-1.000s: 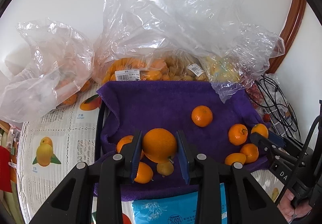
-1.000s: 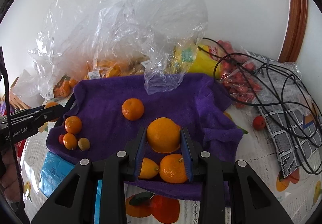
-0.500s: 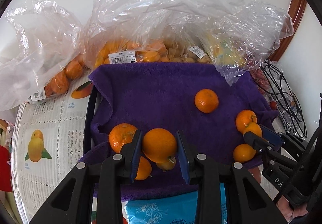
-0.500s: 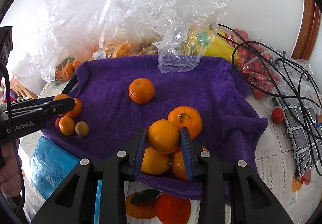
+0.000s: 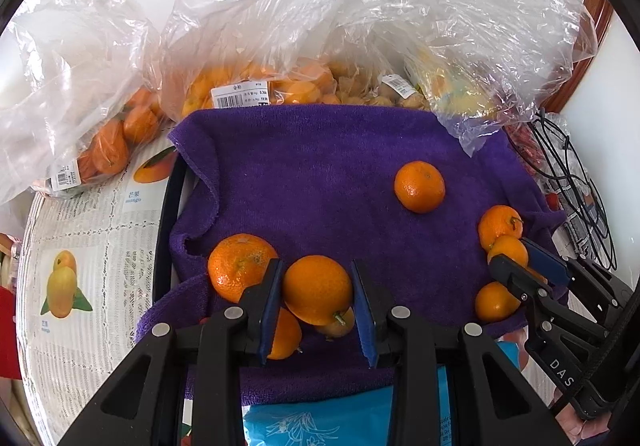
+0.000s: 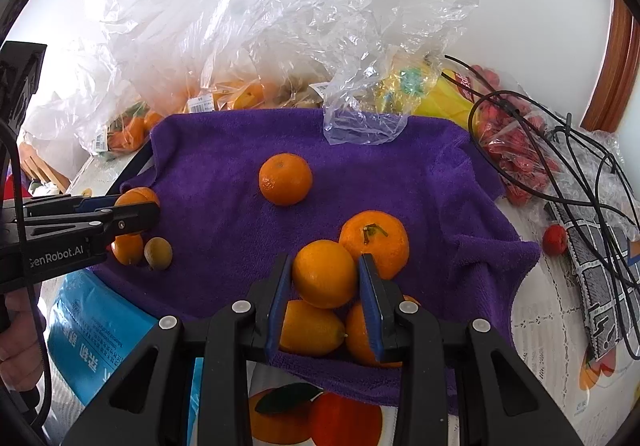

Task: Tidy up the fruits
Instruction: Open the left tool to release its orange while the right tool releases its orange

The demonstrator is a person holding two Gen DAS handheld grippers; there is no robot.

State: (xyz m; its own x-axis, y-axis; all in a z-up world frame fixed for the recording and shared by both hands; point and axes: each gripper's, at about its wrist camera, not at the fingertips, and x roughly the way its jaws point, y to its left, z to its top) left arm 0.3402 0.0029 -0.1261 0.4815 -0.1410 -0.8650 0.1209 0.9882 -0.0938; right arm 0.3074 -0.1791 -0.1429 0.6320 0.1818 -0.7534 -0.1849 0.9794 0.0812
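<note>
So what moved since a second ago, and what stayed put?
Both hand-held grippers dropped lower toward the purple towel, each still clamped on its orange: left hand-held gripper on one orange, right hand-held gripper on another. The lone orange mid-towel and the fruit bags stayed.

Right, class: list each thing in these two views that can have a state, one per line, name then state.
Left tool: shut on an orange, held over the towel.
Right tool: shut on an orange.
Purple towel: spread out, edges rumpled.
Lone orange: loose on the towel, apart from the others.
Clear plastic bags: open, crumpled, fruit inside.
Black cables: tangled.
</note>
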